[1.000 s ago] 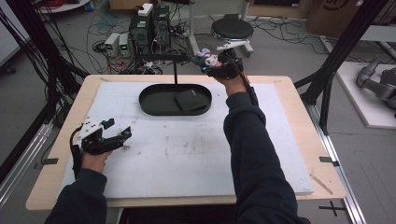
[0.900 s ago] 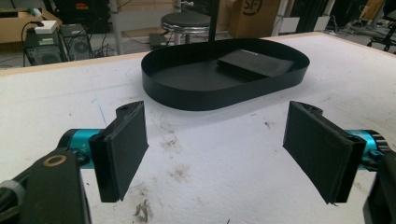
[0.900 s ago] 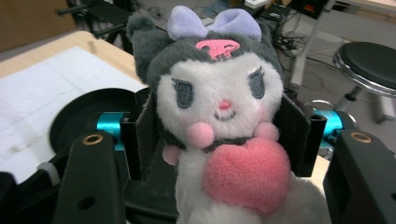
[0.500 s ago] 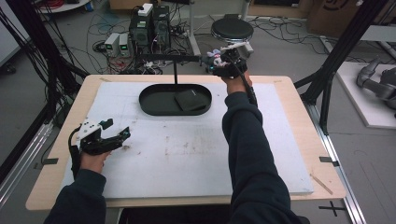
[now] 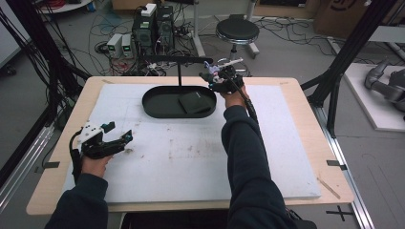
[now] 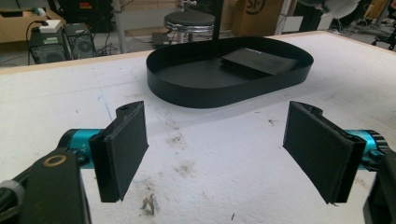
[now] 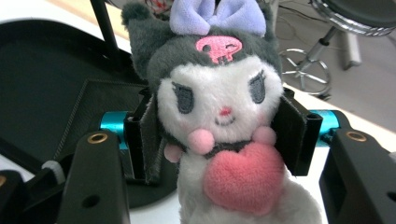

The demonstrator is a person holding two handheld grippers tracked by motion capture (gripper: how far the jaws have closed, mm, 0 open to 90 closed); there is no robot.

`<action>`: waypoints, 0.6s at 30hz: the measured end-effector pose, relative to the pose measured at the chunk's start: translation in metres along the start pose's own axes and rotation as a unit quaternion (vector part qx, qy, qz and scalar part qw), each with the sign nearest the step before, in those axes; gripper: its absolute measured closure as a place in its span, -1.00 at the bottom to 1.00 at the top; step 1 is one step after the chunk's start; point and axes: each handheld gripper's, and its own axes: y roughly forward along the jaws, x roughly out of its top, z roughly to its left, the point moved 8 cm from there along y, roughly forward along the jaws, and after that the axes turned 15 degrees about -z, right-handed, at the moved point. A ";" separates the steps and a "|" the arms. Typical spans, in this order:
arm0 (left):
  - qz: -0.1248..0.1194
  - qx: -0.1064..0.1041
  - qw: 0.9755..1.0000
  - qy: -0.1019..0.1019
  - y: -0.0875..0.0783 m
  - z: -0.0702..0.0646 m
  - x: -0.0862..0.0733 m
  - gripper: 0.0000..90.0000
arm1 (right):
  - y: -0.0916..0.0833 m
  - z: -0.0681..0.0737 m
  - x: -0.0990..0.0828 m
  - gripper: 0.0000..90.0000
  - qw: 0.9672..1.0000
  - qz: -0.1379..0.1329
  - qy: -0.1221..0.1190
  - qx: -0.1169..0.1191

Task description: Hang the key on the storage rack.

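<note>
Dark navy long sleeves on both forearms, plain, cuffs ending at the wrists. Left gripper: two flat black rectangular pads on matt black arms, teal anodised cylinders behind the pads, a brass-ringed screw hole on the arm, a white block on top. Right gripper: same black arms, brass-ringed holes, teal cylinders. Black cable trailing along the right sleeve.

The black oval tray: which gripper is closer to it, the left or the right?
Right. The right gripper, shut on the plush toy, hangs by the black oval tray's far right rim. The left gripper sits open, well short of the tray toward the table's near left.
</note>
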 end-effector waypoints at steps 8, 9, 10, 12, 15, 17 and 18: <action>-0.001 0.002 1.000 0.000 -0.002 0.002 0.000 -0.52 | 0.014 0.011 -0.006 -0.13 1.000 -0.007 -0.004 0.004; 0.000 0.002 1.000 0.001 -0.002 0.002 0.000 -0.52 | 0.015 0.011 -0.006 -0.17 1.000 -0.008 -0.010 0.001; 0.000 0.002 1.000 0.001 -0.002 0.002 0.000 -0.52 | 0.015 0.011 -0.007 -0.21 1.000 -0.007 -0.012 0.001; 0.000 0.002 1.000 0.000 -0.002 0.002 0.000 -0.52 | 0.017 0.013 -0.008 -0.32 1.000 -0.005 -0.017 0.010; 0.001 0.001 1.000 0.000 -0.003 0.001 0.000 -0.52 | 0.016 0.015 -0.009 -0.43 1.000 -0.002 -0.025 0.019; 0.000 0.000 1.000 -0.002 -0.002 0.001 0.000 -0.52 | 0.012 0.015 -0.007 -0.47 0.999 -0.009 -0.022 0.027; 0.000 0.000 1.000 -0.002 -0.002 0.001 0.000 -0.52 | 0.008 0.015 -0.005 -0.52 0.999 -0.016 -0.021 0.034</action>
